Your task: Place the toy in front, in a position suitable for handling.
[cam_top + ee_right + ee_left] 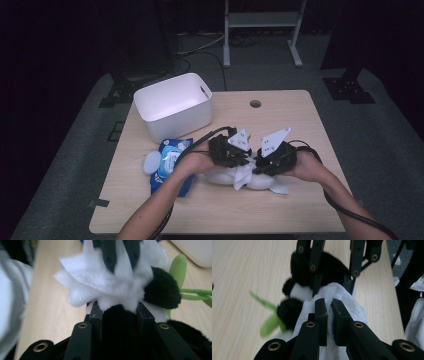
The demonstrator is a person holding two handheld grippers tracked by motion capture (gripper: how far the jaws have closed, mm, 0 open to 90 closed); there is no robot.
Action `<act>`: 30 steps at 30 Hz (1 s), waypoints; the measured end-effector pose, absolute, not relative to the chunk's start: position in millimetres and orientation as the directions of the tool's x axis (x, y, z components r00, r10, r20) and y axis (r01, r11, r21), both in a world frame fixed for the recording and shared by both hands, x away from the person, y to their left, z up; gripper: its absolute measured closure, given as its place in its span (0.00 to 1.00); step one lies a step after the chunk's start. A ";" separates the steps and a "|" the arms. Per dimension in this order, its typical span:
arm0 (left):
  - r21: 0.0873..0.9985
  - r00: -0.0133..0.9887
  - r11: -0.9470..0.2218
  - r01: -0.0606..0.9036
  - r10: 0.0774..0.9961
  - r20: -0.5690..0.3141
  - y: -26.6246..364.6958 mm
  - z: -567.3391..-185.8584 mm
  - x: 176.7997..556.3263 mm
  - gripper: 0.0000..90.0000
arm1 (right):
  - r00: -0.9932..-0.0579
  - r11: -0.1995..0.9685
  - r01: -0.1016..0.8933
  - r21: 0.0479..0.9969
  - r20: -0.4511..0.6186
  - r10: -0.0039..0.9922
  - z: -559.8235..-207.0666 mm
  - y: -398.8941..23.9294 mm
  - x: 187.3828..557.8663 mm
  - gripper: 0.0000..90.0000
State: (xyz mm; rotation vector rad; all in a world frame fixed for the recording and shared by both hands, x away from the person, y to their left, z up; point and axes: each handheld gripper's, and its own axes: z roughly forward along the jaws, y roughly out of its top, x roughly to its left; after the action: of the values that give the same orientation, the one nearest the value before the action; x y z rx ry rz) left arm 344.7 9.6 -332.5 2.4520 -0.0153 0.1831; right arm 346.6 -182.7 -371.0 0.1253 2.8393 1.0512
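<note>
On a pale wooden table (300, 115), near the middle, lies a plush panda (162, 291); the right gripper (118, 312) clamps its black limb to steady it; the left gripper (330, 305) pinches a wipe (352, 305) against it for cleaning.

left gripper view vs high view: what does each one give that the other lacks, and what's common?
Left gripper view alone: the left gripper jaws pinched shut on the white wipe, and the plush toy's green leaf.

High view alone: the white bin, the blue wipes pack, the person's forearms, and the table's whole top.

Both: the wipe draped over the black-and-white plush toy, the right gripper at the toy from the opposite side, and the light wood tabletop.
</note>
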 end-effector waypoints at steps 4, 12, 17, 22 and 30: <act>0.653 0.993 -0.754 -0.071 0.006 0.114 5.6 -328.1 337.8 0.92 | -0.998 0.729 0.038 0.684 -0.015 0.066 -368.2 -181.0 341.3 0.72; 0.610 0.991 -0.790 -0.065 0.020 0.131 5.7 -338.2 338.4 0.93 | -0.996 0.726 0.066 0.685 0.007 0.083 -359.3 -178.8 339.9 0.47; 0.609 0.990 -0.791 -0.057 0.036 0.138 10.6 -339.6 340.7 0.93 | -0.993 0.735 0.030 0.677 -0.064 0.099 -348.8 -185.0 333.4 0.41; 0.598 0.987 -0.799 -0.057 0.046 0.155 17.7 -336.8 340.5 0.93 | -0.986 0.771 0.001 0.636 -0.128 0.107 -356.1 -180.8 330.3 0.35; 0.607 0.982 -0.795 0.010 0.122 0.144 66.4 -333.0 342.2 0.93 | -0.987 0.750 0.026 0.661 -0.103 0.126 -360.0 -182.1 337.5 0.35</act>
State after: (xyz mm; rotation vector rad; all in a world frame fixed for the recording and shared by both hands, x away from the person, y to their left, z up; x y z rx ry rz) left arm 342.2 66.4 -333.0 2.4808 0.0922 0.2319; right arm 337.5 -182.1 -360.0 0.1227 2.8052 1.0568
